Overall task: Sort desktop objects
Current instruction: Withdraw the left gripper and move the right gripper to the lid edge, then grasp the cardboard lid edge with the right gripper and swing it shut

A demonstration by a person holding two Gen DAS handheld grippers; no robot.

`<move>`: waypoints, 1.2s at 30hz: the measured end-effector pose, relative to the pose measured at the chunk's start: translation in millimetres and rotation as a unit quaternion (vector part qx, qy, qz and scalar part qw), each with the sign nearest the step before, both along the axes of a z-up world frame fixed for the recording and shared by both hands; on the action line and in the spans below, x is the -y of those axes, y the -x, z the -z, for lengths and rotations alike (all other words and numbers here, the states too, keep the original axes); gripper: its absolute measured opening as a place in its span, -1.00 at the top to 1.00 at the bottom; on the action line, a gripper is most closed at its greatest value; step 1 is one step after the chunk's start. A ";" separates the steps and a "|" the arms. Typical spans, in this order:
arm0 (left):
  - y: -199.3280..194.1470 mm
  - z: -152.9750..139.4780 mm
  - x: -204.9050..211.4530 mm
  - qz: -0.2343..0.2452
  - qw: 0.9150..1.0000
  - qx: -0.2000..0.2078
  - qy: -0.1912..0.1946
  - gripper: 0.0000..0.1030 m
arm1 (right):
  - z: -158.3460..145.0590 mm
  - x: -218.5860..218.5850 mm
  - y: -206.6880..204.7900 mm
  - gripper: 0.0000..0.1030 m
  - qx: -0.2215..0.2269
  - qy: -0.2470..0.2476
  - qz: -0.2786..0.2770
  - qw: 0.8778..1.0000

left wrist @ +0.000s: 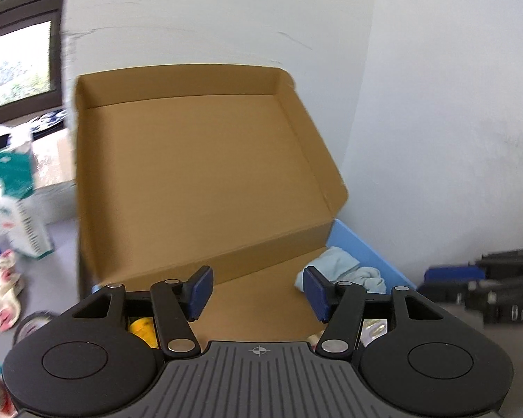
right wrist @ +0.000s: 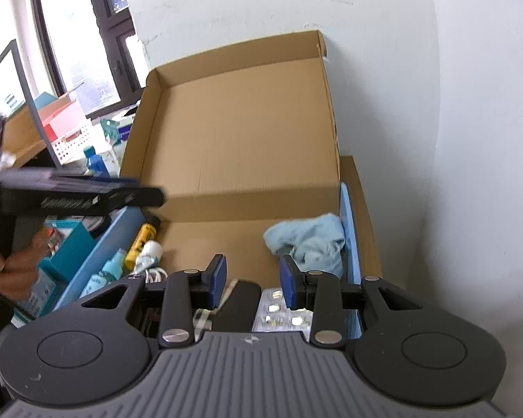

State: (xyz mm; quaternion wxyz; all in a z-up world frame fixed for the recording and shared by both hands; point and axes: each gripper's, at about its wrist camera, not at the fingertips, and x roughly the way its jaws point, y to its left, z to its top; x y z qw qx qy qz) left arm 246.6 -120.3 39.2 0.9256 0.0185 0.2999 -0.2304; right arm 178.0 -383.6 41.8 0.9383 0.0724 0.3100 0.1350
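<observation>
An open cardboard box point(left wrist: 198, 174) with its lid up against the wall fills both views point(right wrist: 240, 132). A crumpled light blue cloth point(right wrist: 310, 240) lies in its right corner and also shows in the left wrist view point(left wrist: 345, 268). A yellow tube point(right wrist: 141, 240), a white bottle point(right wrist: 151, 252), a teal spray bottle point(right wrist: 110, 268), a pill blister point(right wrist: 282, 313) and a black object point(right wrist: 239, 303) lie inside. My left gripper point(left wrist: 258, 291) is open and empty above the box floor. My right gripper point(right wrist: 251, 282) is open and empty over the blister.
The left gripper's body point(right wrist: 73, 195) and a hand point(right wrist: 14, 264) cross the right view's left side. A teal carton point(right wrist: 69, 247), a white basket point(right wrist: 69, 142), a patterned cloth point(left wrist: 0, 289), a tape roll point(left wrist: 33, 324) and cartons point(left wrist: 14, 209) lie on the desk left of the box.
</observation>
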 end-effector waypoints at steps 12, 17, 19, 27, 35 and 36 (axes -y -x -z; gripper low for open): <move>-3.9 -36.1 -65.8 -0.073 0.997 0.016 0.018 -0.17 | -39.8 3.2 -52.8 0.24 -0.001 0.013 -0.006 1.000; -30.6 -48.3 -80.1 -0.094 0.995 0.016 0.005 -0.17 | -55.3 5.3 -84.7 0.24 -0.005 0.023 -0.016 1.000; -40.4 -52.6 -84.4 -0.102 0.995 0.018 0.005 -0.17 | -62.3 6.2 -98.3 0.24 0.001 0.032 -0.015 0.999; -85.9 -52.9 -97.2 -0.131 0.991 0.001 0.025 -0.14 | -83.3 16.2 -150.1 0.22 0.020 0.063 -0.003 0.998; -122.4 -41.9 -98.4 -0.143 0.989 -0.018 0.020 -0.13 | -78.1 33.7 -202.5 0.22 0.011 0.073 0.015 0.997; -125.8 -40.6 -98.2 -0.144 0.989 -0.019 0.019 -0.13 | -75.7 35.5 -209.0 0.22 0.008 0.072 0.015 0.997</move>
